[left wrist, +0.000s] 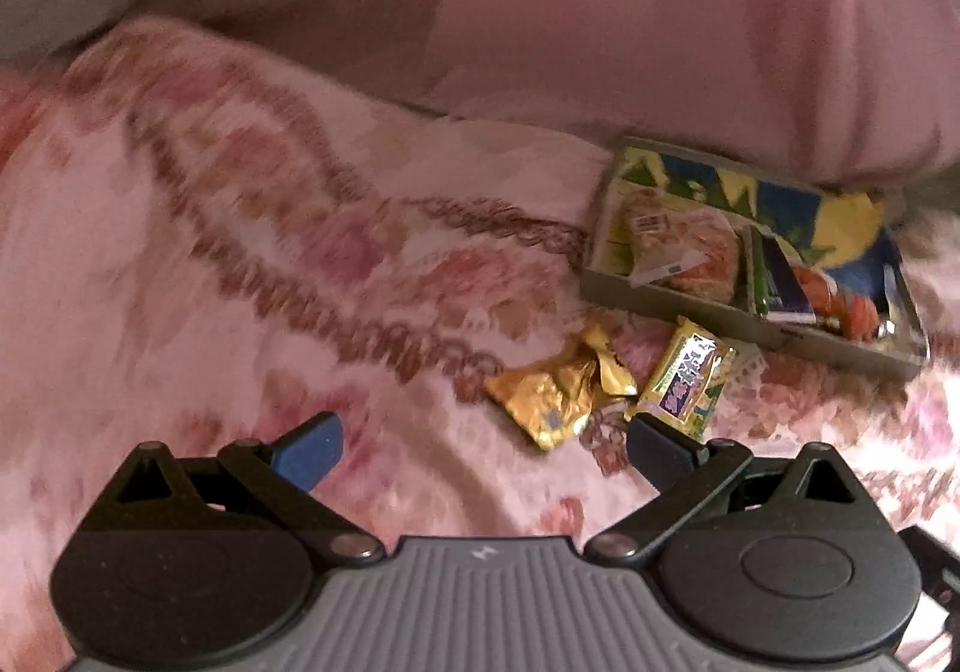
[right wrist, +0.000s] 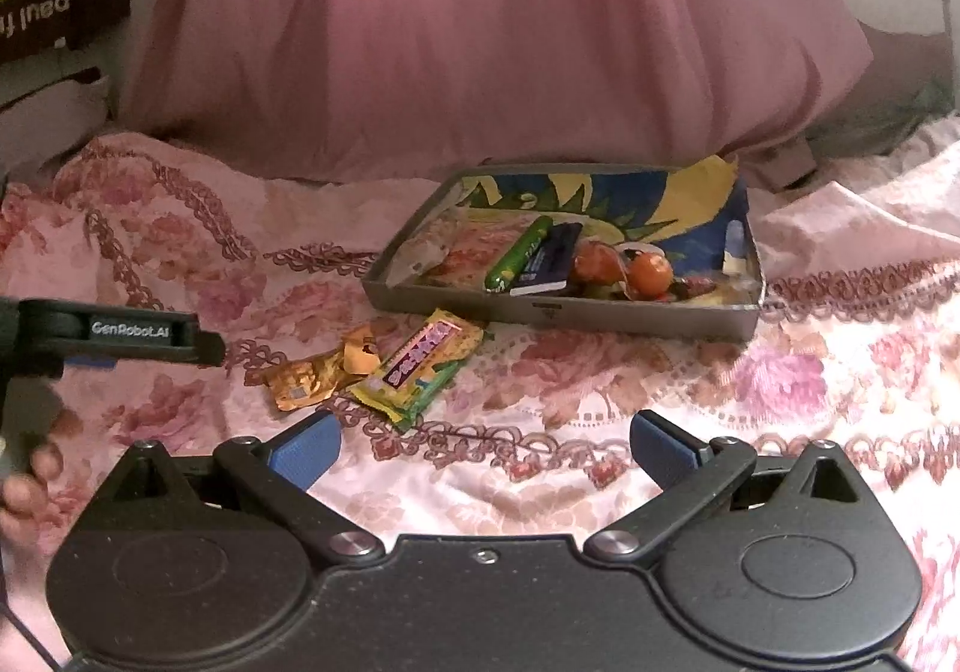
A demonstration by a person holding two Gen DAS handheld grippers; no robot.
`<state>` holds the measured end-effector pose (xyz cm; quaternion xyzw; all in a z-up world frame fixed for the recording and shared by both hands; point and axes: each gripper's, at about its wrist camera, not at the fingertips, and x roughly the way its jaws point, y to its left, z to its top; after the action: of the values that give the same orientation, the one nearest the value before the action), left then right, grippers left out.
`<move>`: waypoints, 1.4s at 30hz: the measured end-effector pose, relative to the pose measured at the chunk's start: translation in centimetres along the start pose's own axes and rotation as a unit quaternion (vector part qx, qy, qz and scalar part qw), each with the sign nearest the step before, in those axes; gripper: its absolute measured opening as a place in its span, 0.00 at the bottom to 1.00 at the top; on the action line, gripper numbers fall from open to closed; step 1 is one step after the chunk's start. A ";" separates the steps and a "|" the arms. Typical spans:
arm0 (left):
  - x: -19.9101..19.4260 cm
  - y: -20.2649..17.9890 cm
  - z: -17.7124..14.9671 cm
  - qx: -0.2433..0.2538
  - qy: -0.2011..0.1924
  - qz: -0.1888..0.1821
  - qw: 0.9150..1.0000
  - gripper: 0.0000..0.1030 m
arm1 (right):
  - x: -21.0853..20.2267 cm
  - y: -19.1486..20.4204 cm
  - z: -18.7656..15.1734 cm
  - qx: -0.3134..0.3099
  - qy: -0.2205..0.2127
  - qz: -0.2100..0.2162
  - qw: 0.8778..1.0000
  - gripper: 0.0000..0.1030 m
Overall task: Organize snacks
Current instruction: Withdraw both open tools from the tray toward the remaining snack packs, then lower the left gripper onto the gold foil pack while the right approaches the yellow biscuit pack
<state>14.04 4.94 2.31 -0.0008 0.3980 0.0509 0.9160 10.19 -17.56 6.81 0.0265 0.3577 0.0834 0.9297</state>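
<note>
You are working over a bed (right wrist: 660, 372) spread with a pink floral cover; a large pink pillow (right wrist: 480, 42) lies along its far edge. Just before that pillow sits a shallow grey tray (right wrist: 600, 315), lined with a blue and yellow sheet and already holding a flat noodle packet (left wrist: 690, 246), a green stick (right wrist: 521, 252), a dark blue packet (right wrist: 549, 261) and two orange wrapped pieces (right wrist: 651, 273). Two snacks lie loose on the cover, just beside the tray's near wall: a yellow-green packet (right wrist: 420, 366) and, touching it on the left, a crumpled gold wrapper (right wrist: 312, 375).

Both look light, thin and slippery. The packet seems stiffer, so pinch it across a short end or long edge. The gold wrapper is soft foil that will likely crush, so take it by its raised twisted fold. The yielding cover may bunch into the fingers.

Your left claw (left wrist: 483, 453) is spread wide and holds nothing, its right finger just short of the packet. Your right claw (right wrist: 483, 450) is equally wide and empty, hanging nearer you than the snacks.

The left view is blurred, print on the wrappers is unreadable, and the tray's right corner contents are hard to make out.
</note>
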 end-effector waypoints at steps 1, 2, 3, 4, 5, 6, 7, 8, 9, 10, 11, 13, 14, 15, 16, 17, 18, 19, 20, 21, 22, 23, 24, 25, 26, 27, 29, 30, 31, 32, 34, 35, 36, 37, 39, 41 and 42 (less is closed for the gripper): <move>0.5 -0.2 0.4 0.017 -0.002 -0.002 1.000 1.00 | 0.4 0.1 0.2 -0.007 0.000 -0.001 1.000 0.99; 1.0 -0.3 0.7 0.029 -0.003 -0.004 1.000 1.00 | 0.7 0.1 0.4 -0.013 0.000 -0.002 1.000 0.99; 1.6 -0.4 0.9 0.041 -0.002 -0.006 0.999 1.00 | 1.1 0.2 0.5 -0.020 0.000 -0.003 1.000 0.99; 2.2 -0.6 1.1 0.052 0.000 -0.009 0.999 1.00 | 1.5 0.2 0.7 -0.026 0.001 -0.003 1.000 0.99; 2.8 -0.7 1.3 0.063 0.004 -0.013 0.998 1.00 | 1.9 0.2 0.8 -0.033 0.003 -0.003 0.999 0.99; 3.4 -0.8 1.3 0.072 0.006 -0.015 0.997 1.00 | 2.4 0.3 0.9 -0.038 0.005 -0.004 0.999 0.99; 4.1 -1.0 1.3 0.081 0.005 -0.018 0.997 1.00 | 2.9 0.3 1.0 -0.042 0.008 -0.004 0.999 0.99; 4.6 -1.1 1.2 0.088 0.004 -0.020 0.996 1.00 | 3.3 0.2 1.1 -0.042 0.011 -0.004 0.999 0.99; 5.1 -1.1 1.0 0.094 0.003 -0.021 0.995 1.00 | 3.8 0.2 1.2 -0.042 0.013 -0.004 0.999 0.99; 5.5 -1.3 1.0 0.099 0.002 -0.024 0.995 1.00 | 4.3 0.2 1.2 -0.041 0.016 -0.005 0.999 0.99; 5.9 -1.4 1.0 0.104 0.001 -0.029 0.994 1.00 | 4.7 0.2 1.3 -0.039 0.020 -0.004 0.999 0.99; 6.4 -1.6 1.1 0.121 -0.001 -0.042 0.992 1.00 | 5.7 0.2 1.4 -0.034 0.027 -0.004 0.999 0.99; 6.6 -1.7 1.2 0.133 -0.003 -0.047 0.990 1.00 | 6.2 0.1 1.4 -0.033 0.030 -0.002 0.999 0.99; 6.8 -1.8 1.3 0.148 -0.004 -0.049 0.988 1.00 | 6.7 0.2 1.4 -0.034 0.034 0.000 0.999 0.99; 7.1 -1.9 1.3 0.164 -0.004 -0.048 0.985 1.00 | 7.2 0.2 1.4 -0.035 0.037 0.002 0.999 0.99; 7.6 -1.9 1.2 0.180 -0.004 -0.045 0.983 1.00 | 7.7 0.3 1.3 -0.036 0.040 0.004 0.999 0.99; 8.0 -1.9 1.0 0.194 -0.001 -0.043 0.980 1.00 | 8.2 0.3 1.3 -0.037 0.042 0.005 0.998 0.99; 8.5 -1.7 0.9 0.203 0.003 -0.040 0.978 1.00 | 8.7 0.2 1.2 -0.038 0.045 0.007 0.998 0.99; 9.0 -1.4 0.7 0.207 0.007 -0.039 0.977 1.00 | 9.2 0.2 1.2 -0.038 0.048 0.007 0.998 0.99; 9.5 -1.0 0.5 0.207 0.013 -0.041 0.977 1.00 | 9.7 0.2 1.3 -0.036 0.050 0.008 0.998 0.99; 9.9 -0.7 0.4 0.205 0.018 -0.044 0.978 1.00 | 10.2 0.1 1.4 -0.034 0.052 0.010 0.998 0.99; 10.2 -0.4 0.3 0.203 0.021 -0.049 0.978 1.00 | 10.7 0.1 1.5 -0.030 0.053 0.012 0.998 0.99; 10.3 -0.3 0.2 0.202 0.020 -0.054 0.978 1.00 | 11.3 0.1 1.7 -0.023 0.055 0.014 0.998 0.99; 10.3 -0.3 0.1 0.204 0.017 -0.059 0.977 1.00 | 11.7 0.2 2.0 -0.018 0.056 0.018 0.998 0.99; 10.3 -0.4 0.0 0.210 0.012 -0.064 0.976 1.00 | 12.2 0.2 2.2 -0.013 0.058 0.023 0.998 0.99; 10.3 -0.6 -0.1 0.219 0.004 -0.068 0.973 1.00 | 12.7 0.3 2.4 -0.008 0.059 0.028 0.998 0.99; 10.3 -1.5 -0.3 0.245 -0.012 -0.071 0.967 1.00 | 13.9 0.5 2.7 0.001 0.065 0.039 0.997 0.99; 10.4 -2.0 -0.4 0.259 -0.016 -0.072 0.963 1.00 | 14.4 0.6 2.9 0.007 0.069 0.044 0.997 0.99; 10.6 -2.3 -0.4 0.270 -0.019 -0.074 0.960 1.00 | 14.9 0.7 3.1 0.012 0.073 0.048 0.996 0.99; 10.8 -2.7 -0.4 0.274 -0.019 -0.078 0.958 1.00 | 15.4 0.8 3.2 0.017 0.075 0.051 0.996 0.99; 11.3 -3.0 -0.2 0.278 -0.016 -0.091 0.956 1.00 | 16.2 0.9 3.5 0.030 0.080 0.053 0.995 0.98; 11.5 -3.0 -0.2 0.281 -0.018 -0.091 0.955 1.00 | 16.5 0.9 3.7 0.037 0.083 0.054 0.994 0.97; 11.8 -3.1 -0.1 0.286 -0.021 -0.090 0.954 1.00 | 16.9 0.8 3.9 0.046 0.085 0.057 0.994 0.97; 12.1 -3.2 -0.2 0.291 -0.022 -0.089 0.952 0.99 | 17.2 0.8 4.0 0.052 0.086 0.059 0.993 0.96; 12.9 -3.1 -0.3 0.294 -0.013 -0.092 0.951 0.98 | 18.0 0.9 4.2 0.061 0.094 0.058 0.992 0.94; 13.5 -2.8 -0.4 0.287 -0.002 -0.106 0.952 0.94 | 18.8 1.0 4.2 0.070 0.106 0.051 0.990 0.91; 13.6 -2.6 -0.4 0.280 -0.001 -0.114 0.953 0.92 | 19.2 1.1 4.2 0.075 0.112 0.050 0.990 0.89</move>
<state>23.19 3.58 -8.00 0.2106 0.3929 -0.1672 0.8794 26.89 -13.14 -2.60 0.1046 0.4632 0.1053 0.8738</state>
